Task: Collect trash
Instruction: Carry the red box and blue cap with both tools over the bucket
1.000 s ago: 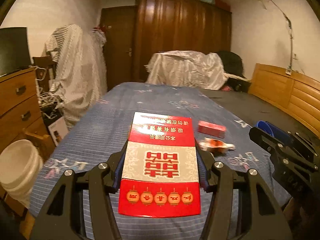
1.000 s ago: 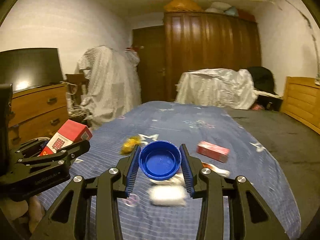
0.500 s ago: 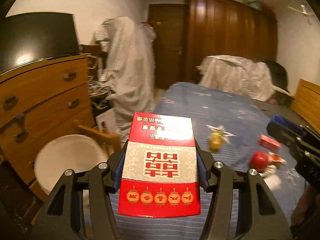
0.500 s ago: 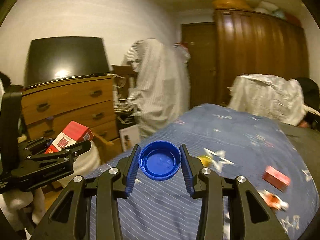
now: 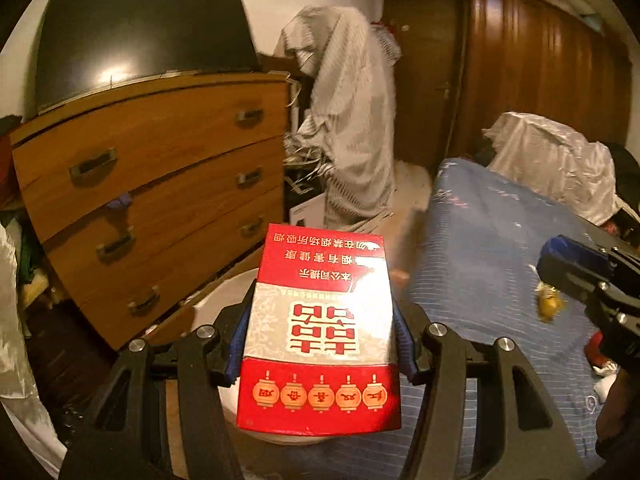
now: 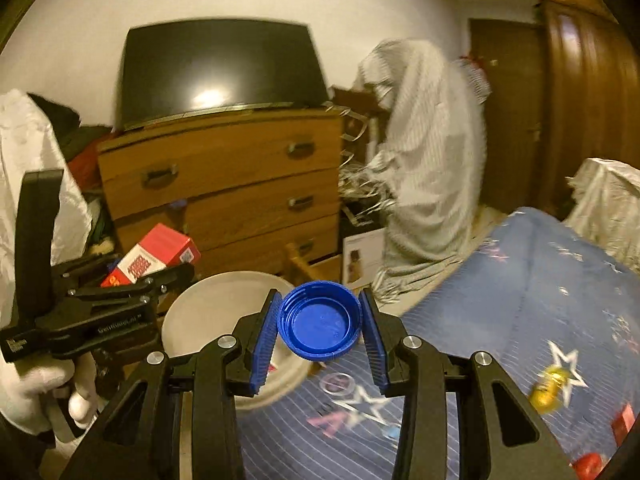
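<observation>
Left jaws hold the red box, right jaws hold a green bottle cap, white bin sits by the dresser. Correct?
Not quite: the bottle cap is blue, not green; the right wrist view shows it clamped between the right gripper's jaws. The rest holds: the left gripper grips the red box, and the white bin sits by the dresser.

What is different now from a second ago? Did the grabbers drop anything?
Nothing was dropped. Both grippers swung left, away from the blue striped bed toward the wooden dresser and the round white bin, which now sits just below them. The left gripper stays shut on the red and white cardboard box; the right gripper stays shut on the blue plastic bottle cap.
</observation>
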Demonstrator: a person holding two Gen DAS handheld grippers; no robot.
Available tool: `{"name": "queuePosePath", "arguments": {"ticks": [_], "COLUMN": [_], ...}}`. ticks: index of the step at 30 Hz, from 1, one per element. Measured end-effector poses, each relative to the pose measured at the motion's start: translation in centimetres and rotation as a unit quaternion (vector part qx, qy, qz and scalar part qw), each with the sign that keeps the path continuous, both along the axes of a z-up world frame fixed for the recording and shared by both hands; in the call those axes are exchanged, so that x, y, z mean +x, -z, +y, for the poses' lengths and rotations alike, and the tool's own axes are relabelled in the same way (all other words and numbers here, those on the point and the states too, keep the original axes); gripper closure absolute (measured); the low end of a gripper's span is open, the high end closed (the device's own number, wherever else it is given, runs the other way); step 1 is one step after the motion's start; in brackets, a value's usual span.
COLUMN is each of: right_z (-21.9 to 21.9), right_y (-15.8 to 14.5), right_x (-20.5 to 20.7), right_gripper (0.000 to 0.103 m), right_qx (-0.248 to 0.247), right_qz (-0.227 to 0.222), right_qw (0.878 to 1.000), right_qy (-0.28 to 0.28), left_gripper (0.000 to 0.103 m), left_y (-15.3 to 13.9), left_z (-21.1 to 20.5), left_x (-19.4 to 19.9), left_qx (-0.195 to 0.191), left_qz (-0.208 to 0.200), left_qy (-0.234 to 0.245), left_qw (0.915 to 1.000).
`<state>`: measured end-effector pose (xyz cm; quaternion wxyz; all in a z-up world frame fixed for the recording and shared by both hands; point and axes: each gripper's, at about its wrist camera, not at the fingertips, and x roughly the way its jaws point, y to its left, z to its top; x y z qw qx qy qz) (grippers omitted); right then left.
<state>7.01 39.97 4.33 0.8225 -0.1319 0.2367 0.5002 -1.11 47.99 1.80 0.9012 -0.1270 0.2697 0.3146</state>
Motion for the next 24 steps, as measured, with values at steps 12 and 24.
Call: {"name": "queuePosePath", "arguments": {"ticks": [12, 24], "right_z": [15.3, 18.3], "right_y": [7.2, 11.8], "right_x": [4.1, 4.8], "right_gripper": [0.062, 0.062], "right_qx": [-0.131, -0.179], "right_qz": [0.138, 0.164], "right_qw": [0.979, 0.966], "right_qy": [-0.077, -0.089], "left_gripper": [0.048, 0.048], "left_y": [5.7, 9.5], "left_z": [8.3, 11.9], "left_x": [2.5, 2.7], "left_qx": [-0.083, -0.122], "left_qz": [0.082, 0.115], "left_qy": [0.023, 0.024], "left_qw": [0.9929, 0.9855]}}
